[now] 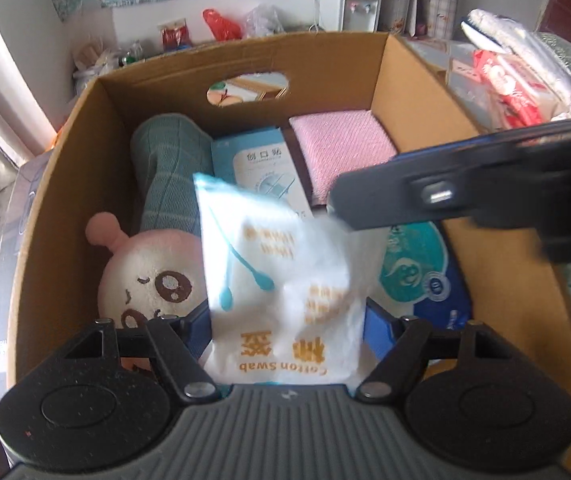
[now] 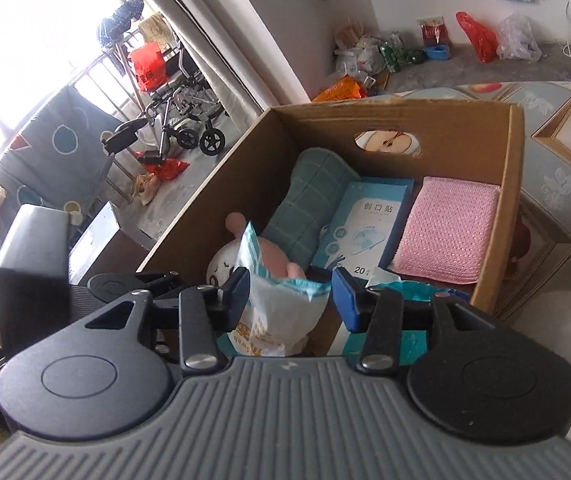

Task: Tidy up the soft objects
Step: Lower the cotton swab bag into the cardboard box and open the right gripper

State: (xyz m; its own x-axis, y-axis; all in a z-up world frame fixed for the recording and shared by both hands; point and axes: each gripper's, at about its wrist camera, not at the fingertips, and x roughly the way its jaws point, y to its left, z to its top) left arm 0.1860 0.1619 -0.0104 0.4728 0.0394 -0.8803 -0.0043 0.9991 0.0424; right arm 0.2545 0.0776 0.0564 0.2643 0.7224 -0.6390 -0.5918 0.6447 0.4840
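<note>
i am lowering the cotton swab bag [image 1: 281, 280] into the cardboard box [image 1: 57, 200], over the plush toy [image 1: 149, 272]. left gripper [image 1: 285, 320] is holding it; right gripper [image 2: 289, 292] is standing apart, so i am releasing gently.

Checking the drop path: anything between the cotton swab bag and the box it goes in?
No lid: the cardboard box is open-topped and the cotton swab bag hangs over it. Below lie the plush toy, plaster box and a blue pack, so it would likely land on those.
</note>
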